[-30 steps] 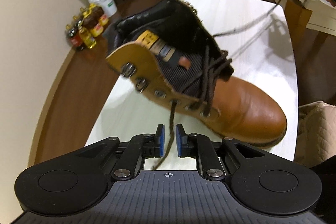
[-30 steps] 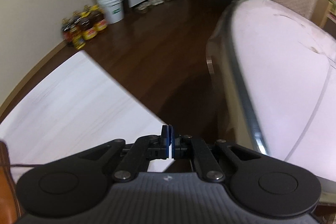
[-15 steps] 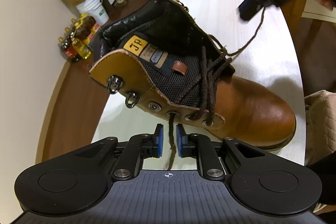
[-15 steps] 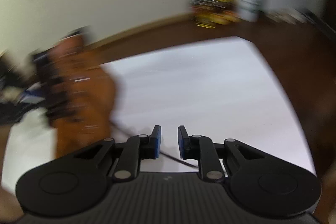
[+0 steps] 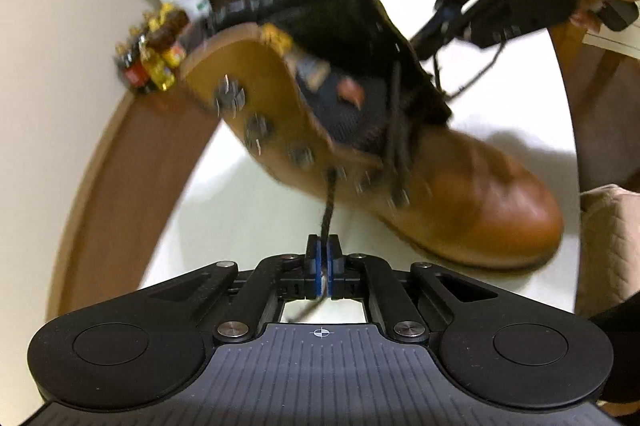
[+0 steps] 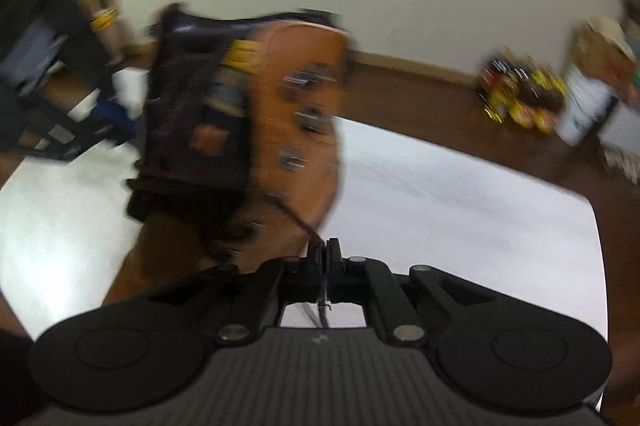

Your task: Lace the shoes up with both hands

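Lacing step in hand: both lace ends are being gripped, ready for tightening or the next crossing. The brown boot [image 5: 460,186] is sitting on the white tabletop [image 5: 248,210], toe toward the lower right in the left wrist view, tongue open, lower eyelets already laced, upper hooks bare. The left tool [image 5: 322,258] is closing, pads nearly together, with the dark lace end [image 5: 327,202] between them just below the boot's near eyelet row. The right tool [image 6: 325,262] is pinched narrow on the other lace end [image 6: 304,226], right beside the boot's eyelets in its own view; from the left wrist view it is hanging above and behind the boot's collar. My read: the next move is calling for an even outward pull on both ends to take out slack, then crossing over the tongue toward the next free eyelet or hook, while keeping the boot from sliding. Both views are motion-blurred, so I can't tell which eyelet each end is leaving, and the lace tips are hiding behind the tool bodies.
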The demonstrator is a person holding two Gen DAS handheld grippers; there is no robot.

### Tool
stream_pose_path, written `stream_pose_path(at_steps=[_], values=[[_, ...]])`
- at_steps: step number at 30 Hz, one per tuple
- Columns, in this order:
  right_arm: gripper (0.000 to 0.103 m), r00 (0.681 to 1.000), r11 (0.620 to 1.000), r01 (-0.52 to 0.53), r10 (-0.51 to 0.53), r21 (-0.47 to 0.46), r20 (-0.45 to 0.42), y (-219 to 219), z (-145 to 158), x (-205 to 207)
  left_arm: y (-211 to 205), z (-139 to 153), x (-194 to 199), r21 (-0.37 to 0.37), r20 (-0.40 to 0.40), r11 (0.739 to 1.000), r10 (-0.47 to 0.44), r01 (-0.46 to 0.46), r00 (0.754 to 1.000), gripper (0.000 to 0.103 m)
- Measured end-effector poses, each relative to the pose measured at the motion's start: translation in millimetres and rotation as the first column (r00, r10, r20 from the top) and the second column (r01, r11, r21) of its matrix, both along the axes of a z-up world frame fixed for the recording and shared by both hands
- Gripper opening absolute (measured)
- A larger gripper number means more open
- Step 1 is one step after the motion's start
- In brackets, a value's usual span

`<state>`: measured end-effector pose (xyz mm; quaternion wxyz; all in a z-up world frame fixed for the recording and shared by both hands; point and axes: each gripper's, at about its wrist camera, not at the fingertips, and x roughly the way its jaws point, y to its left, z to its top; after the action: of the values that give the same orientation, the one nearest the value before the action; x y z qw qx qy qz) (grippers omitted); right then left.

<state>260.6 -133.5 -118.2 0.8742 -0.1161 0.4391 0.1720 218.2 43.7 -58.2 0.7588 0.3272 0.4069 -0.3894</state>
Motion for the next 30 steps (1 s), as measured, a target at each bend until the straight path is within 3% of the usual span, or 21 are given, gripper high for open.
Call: stream_pose_path(at_steps=[3, 12, 19, 26, 30], values=[[0.002, 0.998, 1.0, 0.019, -0.018, 0.01, -0.058, -6.1, -8.7, -9.1, 1.6, -2.6, -9.3, 0.005, -0.026, 1.0, -0.024, 0.024, 0.999, 0.002], [0.002, 0.994, 1.0, -0.005, 0.005, -0.004, -0.108, -4.7, -6.2, -23.1, 1.1, -1.8, -6.2, 0.017, -0.04, 1.0, -0.024, 0.025, 0.999, 0.002], [0.002, 0.987, 0.998, 0.05, -0.043, 0.045, -0.152, 4.9, -2.4, -22.5, 2.1, -0.7, -4.7, -0.001, -0.062, 1.0, -0.019, 0.019, 0.998, 0.002], [0.002, 0.962, 0.966, 0.172, -0.122, 0.195, -0.245, -6.9, 10.3, -26.2, 10.2, 4.1, 1.5, -0.021, -0.08, 0.999, 0.023, -0.024, 0.997, 0.003], [0.002, 0.93, 0.897, 0.256, -0.127, 0.36, -0.346, -9.9, 17.4, -24.2, 17.3, 7.2, -1.8, -0.019, -0.082, 0.999, 0.047, -0.049, 0.995, 0.008]])
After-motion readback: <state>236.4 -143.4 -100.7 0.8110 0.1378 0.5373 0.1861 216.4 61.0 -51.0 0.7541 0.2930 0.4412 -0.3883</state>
